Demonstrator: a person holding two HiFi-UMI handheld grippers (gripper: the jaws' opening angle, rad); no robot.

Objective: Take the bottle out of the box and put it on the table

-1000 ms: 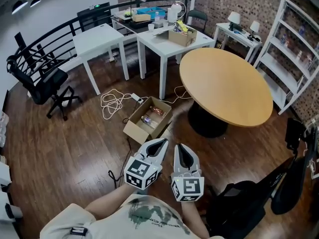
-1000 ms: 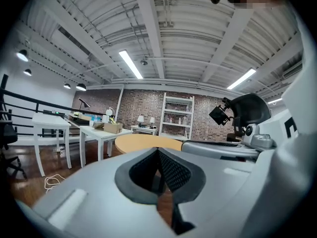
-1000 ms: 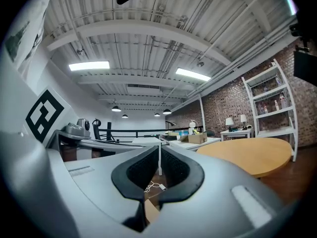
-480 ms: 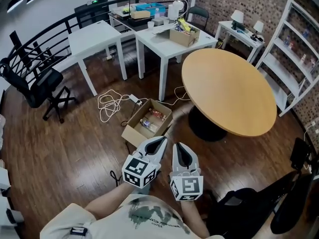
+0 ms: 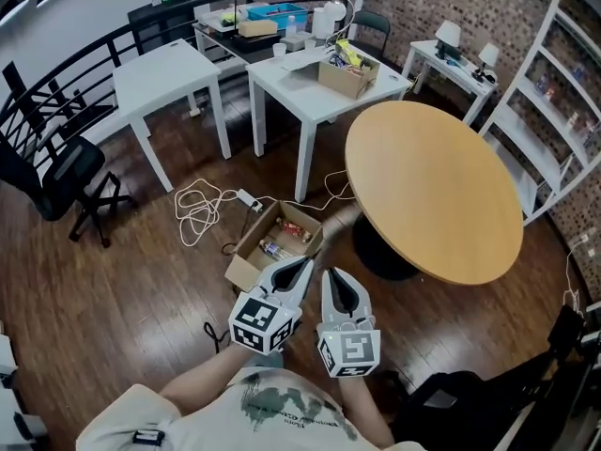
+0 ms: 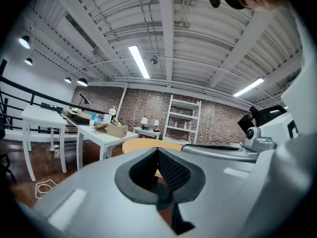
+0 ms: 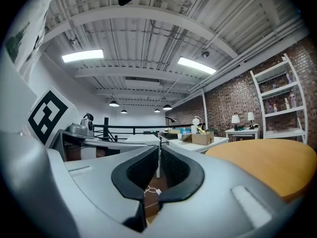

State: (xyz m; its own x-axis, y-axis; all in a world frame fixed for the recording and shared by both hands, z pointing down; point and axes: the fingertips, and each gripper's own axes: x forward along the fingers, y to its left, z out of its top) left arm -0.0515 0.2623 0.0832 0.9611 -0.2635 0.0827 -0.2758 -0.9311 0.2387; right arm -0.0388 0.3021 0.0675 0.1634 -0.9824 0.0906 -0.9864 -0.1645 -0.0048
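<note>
An open cardboard box [image 5: 246, 252] lies on the wood floor beside the round wooden table [image 5: 432, 186]. A clear bottle [image 5: 272, 249] lies inside it among other items. My left gripper [image 5: 305, 263] and right gripper [image 5: 329, 275] are held side by side, level, just short of the box's near edge, both shut with nothing between the jaws. In the left gripper view the jaws [image 6: 157, 150] meet at the tips. The right gripper view shows its jaws [image 7: 159, 148] closed too, with the round table [image 7: 267, 165] at the right.
Two white square tables [image 5: 315, 73] stand behind the box, one bearing a second cardboard box [image 5: 343, 71]. White cables [image 5: 202, 205] lie on the floor left of the box. A black office chair [image 5: 56, 172] is at left, white shelves [image 5: 563, 92] at right.
Both grippers have come forward together toward the box, which now lies right in front of their tips. Their jaws have stayed shut.
</note>
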